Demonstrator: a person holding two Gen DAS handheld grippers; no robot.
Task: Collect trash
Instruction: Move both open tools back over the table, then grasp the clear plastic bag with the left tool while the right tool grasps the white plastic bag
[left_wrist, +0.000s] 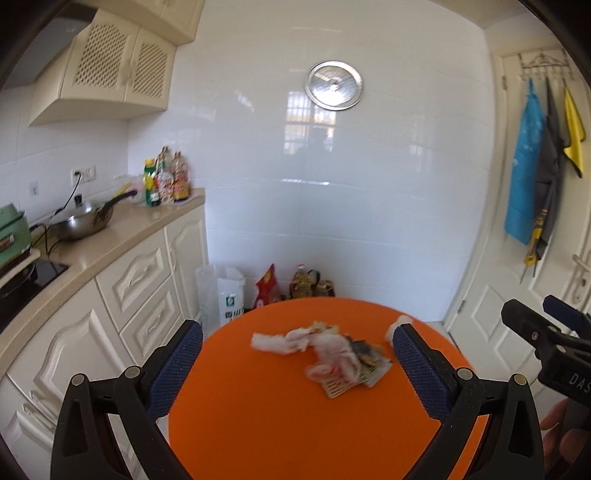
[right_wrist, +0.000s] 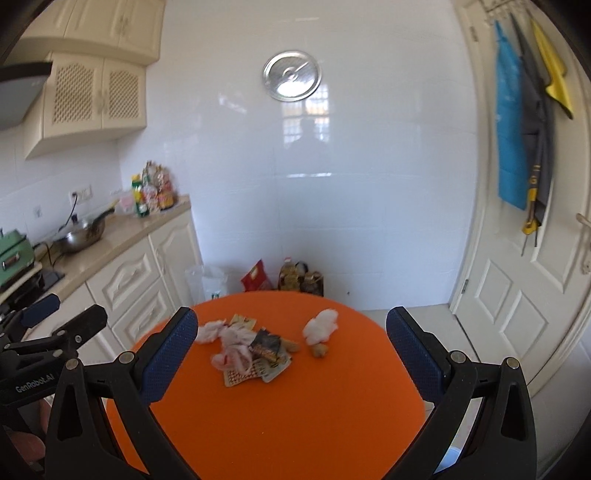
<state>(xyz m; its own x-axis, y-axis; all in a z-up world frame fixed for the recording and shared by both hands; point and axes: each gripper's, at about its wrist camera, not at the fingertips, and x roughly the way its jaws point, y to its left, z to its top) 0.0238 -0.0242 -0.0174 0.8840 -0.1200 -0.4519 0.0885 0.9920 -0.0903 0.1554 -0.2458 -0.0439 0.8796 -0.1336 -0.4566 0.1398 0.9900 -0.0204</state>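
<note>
A pile of trash lies on a round orange table (left_wrist: 280, 417) (right_wrist: 295, 413): crumpled pinkish tissues (left_wrist: 332, 350) (right_wrist: 232, 350), flat snack wrappers (left_wrist: 365, 369) (right_wrist: 266, 350), and apart to the right a white tissue ball (right_wrist: 321, 325) (left_wrist: 397, 325) with a small brown scrap (right_wrist: 319, 350) in front of it. My left gripper (left_wrist: 297, 345) is open and empty, above the table's near side, short of the pile. My right gripper (right_wrist: 291, 332) is open and empty, likewise short of the trash. Each gripper shows at the edge of the other's view.
A kitchen counter (left_wrist: 122, 232) with a wok (left_wrist: 81, 221) and bottles runs along the left, cabinets below. Bags and an oil bottle (right_wrist: 291, 275) stand on the floor against the white tiled wall behind the table. A white door (right_wrist: 524, 280) with hanging aprons is at the right.
</note>
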